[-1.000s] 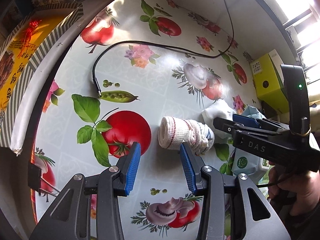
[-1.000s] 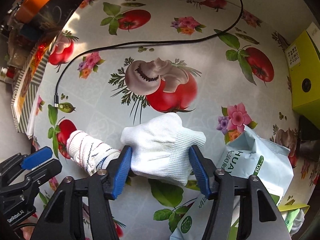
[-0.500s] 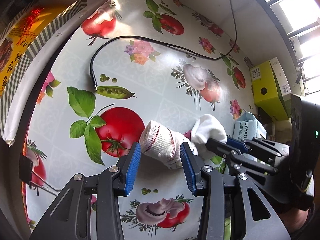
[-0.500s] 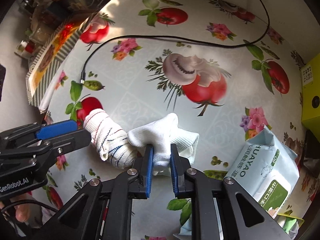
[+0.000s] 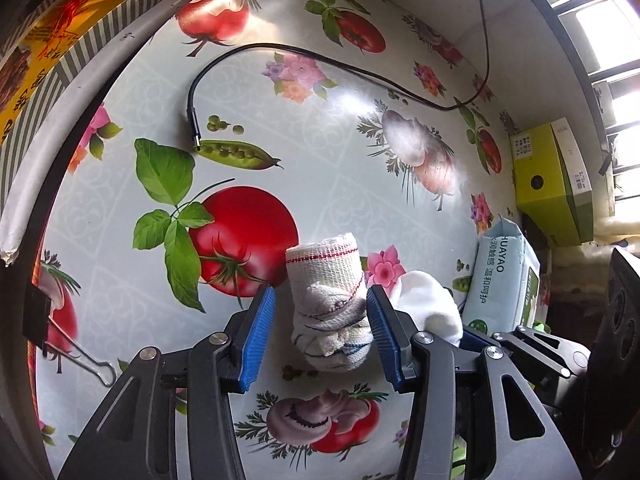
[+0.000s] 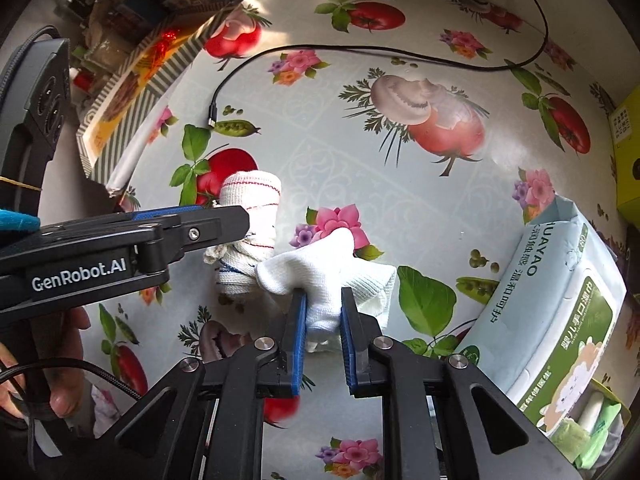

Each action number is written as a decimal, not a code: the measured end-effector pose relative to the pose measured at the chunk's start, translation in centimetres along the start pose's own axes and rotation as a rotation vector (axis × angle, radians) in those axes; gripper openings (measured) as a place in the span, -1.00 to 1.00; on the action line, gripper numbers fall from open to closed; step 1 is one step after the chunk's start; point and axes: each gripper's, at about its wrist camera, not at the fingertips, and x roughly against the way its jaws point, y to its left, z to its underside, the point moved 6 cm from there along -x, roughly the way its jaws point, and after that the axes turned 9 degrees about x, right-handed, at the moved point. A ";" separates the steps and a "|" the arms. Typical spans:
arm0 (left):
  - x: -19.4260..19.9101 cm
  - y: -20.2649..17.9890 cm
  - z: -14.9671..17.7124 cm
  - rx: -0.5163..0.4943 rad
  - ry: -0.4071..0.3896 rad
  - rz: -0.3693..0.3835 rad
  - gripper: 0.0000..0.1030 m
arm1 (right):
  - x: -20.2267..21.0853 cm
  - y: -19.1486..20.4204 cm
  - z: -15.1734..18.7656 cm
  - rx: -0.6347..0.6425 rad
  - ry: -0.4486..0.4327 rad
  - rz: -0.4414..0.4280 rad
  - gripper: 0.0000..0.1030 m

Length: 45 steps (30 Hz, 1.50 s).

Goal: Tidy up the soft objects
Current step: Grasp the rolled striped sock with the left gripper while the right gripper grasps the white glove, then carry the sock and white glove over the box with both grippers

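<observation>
R hand-held gripper (image 6: 323, 322) sits nearest, blue pads clamped on the plain white sock (image 6: 326, 276), pinching its bunched middle; sock's toe end pokes up-left, cuff end lies on the tabletop (image 6: 400, 208) to the right. L hand-held gripper (image 5: 320, 326) straddles the striped sock roll (image 5: 326, 300), jaws opening: roll is between the pads, left pad apart from it, right pad just beside or grazing it, can't tell which. Roll lies on the tabletop w/ its open cuff end pointing away, next to a printed tomato. White sock touches the roll's near end in the right wrist view. A hand (image 6: 60, 364) grips the L tool's handle at lower left of that view.

Just right of the socks: pale blue wipes pack (image 6: 560, 320), standing tilted. Binder clip (image 5: 60, 332) at the tabletop's left edge. Farther back, black cable (image 5: 320, 60) curves across the printed cloth, its plug end by a pea pod print. Yellow-green box (image 5: 552, 184) far right, near the window.
</observation>
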 end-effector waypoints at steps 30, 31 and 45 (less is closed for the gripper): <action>2.9 -4.2 2.8 -0.254 -0.135 -0.138 -0.15 | 9.8 -3.4 3.7 -0.157 -0.230 0.039 -0.71; 3.3 -4.5 3.0 -0.259 -0.139 -0.134 -0.15 | 10.2 -3.5 4.0 -0.163 -0.239 0.037 -0.71; 6.4 -8.8 7.0 -0.358 -0.162 -0.092 -0.15 | 13.8 -4.7 9.6 -0.248 -0.310 0.042 -0.71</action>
